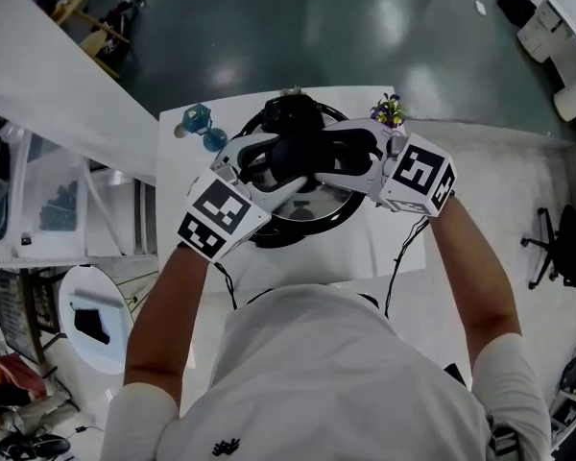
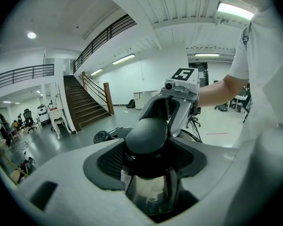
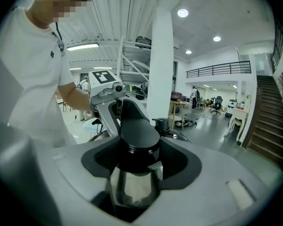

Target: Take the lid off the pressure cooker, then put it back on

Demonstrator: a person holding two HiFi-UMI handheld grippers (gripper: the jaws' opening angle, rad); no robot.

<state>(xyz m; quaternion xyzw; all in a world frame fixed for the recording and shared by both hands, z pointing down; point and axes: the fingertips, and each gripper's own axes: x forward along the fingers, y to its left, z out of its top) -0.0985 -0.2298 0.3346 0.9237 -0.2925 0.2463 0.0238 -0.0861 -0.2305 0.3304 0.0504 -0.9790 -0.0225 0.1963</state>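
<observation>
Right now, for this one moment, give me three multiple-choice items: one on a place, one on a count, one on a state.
1. Where on the white table does the small pot of purple flowers stand?
A. far right corner
B. near left corner
C. dead centre

2. How many hand-held grippers clamp the long black lid handle?
A. none
B. one
C. two

3. How do the jaws of the right hand-held gripper stand?
A. wide apart and empty
B. pressed on one end of the handle
C. shut together on nothing

Answers:
1 A, the head view shows the flowers at the table's far right corner.
2 C, the left hand-held gripper and the right one each show a handle end between their pads.
3 B, the right gripper view shows the pads against the black handle.
</observation>
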